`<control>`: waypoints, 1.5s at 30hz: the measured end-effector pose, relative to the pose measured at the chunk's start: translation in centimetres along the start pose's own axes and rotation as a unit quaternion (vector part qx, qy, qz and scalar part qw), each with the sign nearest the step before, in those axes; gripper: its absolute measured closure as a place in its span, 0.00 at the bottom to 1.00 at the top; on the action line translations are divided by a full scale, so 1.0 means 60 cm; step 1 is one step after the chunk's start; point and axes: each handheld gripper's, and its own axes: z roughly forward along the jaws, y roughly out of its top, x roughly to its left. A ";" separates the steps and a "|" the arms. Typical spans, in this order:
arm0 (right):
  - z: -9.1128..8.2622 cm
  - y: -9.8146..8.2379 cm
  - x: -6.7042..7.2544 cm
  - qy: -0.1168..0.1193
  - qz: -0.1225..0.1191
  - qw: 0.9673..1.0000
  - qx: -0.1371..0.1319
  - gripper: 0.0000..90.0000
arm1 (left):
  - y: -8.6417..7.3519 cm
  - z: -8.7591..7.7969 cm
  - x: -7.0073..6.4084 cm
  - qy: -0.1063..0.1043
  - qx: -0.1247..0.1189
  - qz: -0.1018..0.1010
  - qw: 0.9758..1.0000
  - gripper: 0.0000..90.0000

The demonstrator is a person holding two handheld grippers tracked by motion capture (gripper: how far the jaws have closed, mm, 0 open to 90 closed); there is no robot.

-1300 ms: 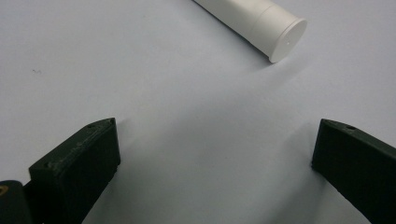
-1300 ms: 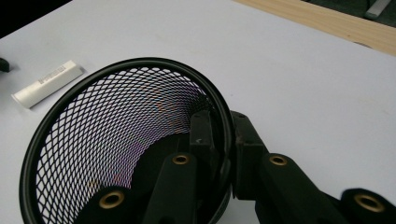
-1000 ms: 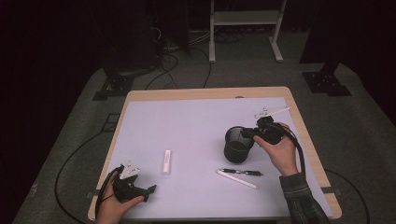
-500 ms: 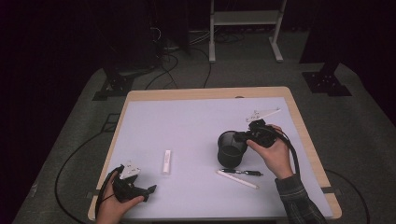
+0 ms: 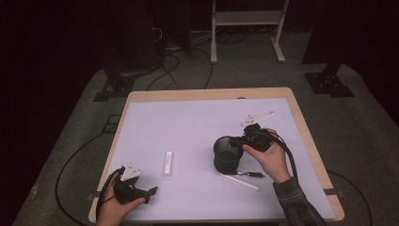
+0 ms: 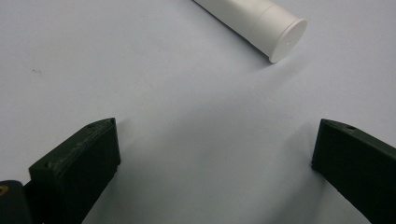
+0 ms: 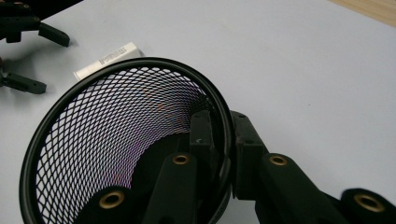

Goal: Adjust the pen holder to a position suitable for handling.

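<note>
Right gripper view shows right claw (image 7: 223, 140) clamping mesh cup (image 7: 93, 140) rim; left claw (image 6: 210, 163) gapes.

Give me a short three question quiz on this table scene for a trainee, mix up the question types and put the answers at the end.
1. True or false: the right claw is shut on the rim of the black mesh cup.
2. Multiple choice: between the jaws of the left claw there is A) a white tube, B) nothing but bare mat, C) a pen.
3. Fill in: the white tube lies ____ the left claw and the mesh cup.

Key: 1 true, one jaw inside the wall and one outside. 2 B; the tube's end lies beyond the open jaws. 3 between, flat on the table, touching neither.
</note>
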 end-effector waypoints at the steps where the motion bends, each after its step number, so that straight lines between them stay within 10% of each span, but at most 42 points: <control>1: 0.001 0.000 0.002 0.002 -0.001 1.000 0.001 0.90 | 0.000 0.000 0.000 0.000 0.000 0.001 1.000 0.00; 45: 0.060 0.008 0.079 0.070 -0.057 0.995 0.034 0.90 | 0.000 0.000 0.000 0.000 0.000 0.001 1.000 0.00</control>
